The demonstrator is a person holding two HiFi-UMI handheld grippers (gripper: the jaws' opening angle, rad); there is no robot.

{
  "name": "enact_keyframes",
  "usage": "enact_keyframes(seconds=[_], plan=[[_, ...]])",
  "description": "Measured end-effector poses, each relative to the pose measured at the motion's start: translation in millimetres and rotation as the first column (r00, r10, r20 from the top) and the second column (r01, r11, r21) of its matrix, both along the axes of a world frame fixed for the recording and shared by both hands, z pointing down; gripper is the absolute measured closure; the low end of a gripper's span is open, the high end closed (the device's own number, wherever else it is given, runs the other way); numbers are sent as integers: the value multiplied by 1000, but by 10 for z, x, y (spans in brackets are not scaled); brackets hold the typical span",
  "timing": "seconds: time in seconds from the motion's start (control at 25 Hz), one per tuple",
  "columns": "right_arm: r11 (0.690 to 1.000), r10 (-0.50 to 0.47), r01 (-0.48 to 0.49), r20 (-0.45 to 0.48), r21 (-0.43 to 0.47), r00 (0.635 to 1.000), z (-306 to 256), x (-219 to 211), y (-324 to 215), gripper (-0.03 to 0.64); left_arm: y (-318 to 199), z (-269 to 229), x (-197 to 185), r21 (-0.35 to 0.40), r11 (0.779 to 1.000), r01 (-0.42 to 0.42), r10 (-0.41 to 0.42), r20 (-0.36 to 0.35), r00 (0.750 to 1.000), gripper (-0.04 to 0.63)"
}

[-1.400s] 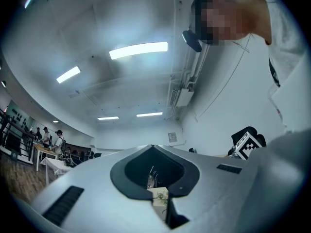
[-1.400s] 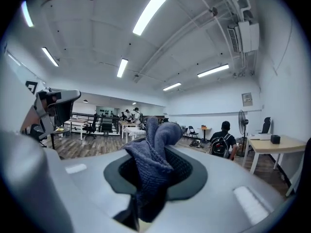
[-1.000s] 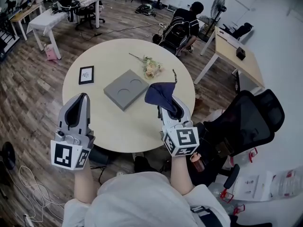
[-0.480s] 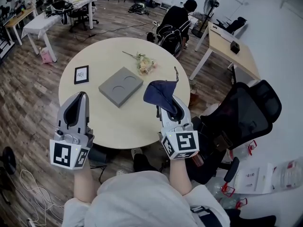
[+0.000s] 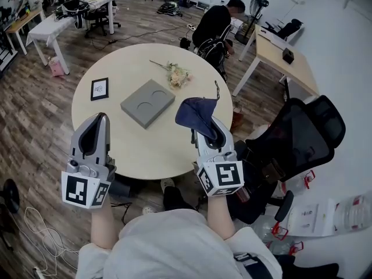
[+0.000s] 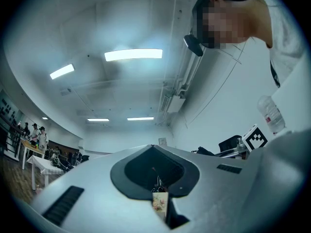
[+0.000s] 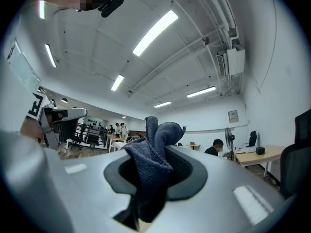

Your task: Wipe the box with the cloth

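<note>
The right tool (image 5: 207, 129) is clamped on the dark blue cloth (image 5: 195, 111), held above the round bench's (image 5: 145, 150) near right edge; the left tool (image 5: 97, 121) has its jaws together, empty, at the near left edge; the grey box (image 5: 147, 102) lies mid-bench, apart from both.

The left gripper (image 5: 100, 120) and right gripper (image 5: 205, 122) are grey, each with a black-and-white marker cube (image 5: 86, 190). The person wears a white top (image 5: 174, 246).
</note>
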State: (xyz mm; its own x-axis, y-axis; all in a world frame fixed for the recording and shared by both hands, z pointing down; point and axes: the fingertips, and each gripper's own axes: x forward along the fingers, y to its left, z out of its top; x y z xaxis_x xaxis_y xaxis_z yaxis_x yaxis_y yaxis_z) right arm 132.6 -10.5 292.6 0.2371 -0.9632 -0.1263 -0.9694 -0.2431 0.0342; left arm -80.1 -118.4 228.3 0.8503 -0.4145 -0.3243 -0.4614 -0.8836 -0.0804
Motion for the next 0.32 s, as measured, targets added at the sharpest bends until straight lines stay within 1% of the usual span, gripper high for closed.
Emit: enact_keyframes(seconds=[0.32], plan=[[1000, 7, -7, 6, 12, 1000, 7, 28, 53, 520, 48, 36, -8, -6, 1000, 3, -3, 0, 1000, 592]])
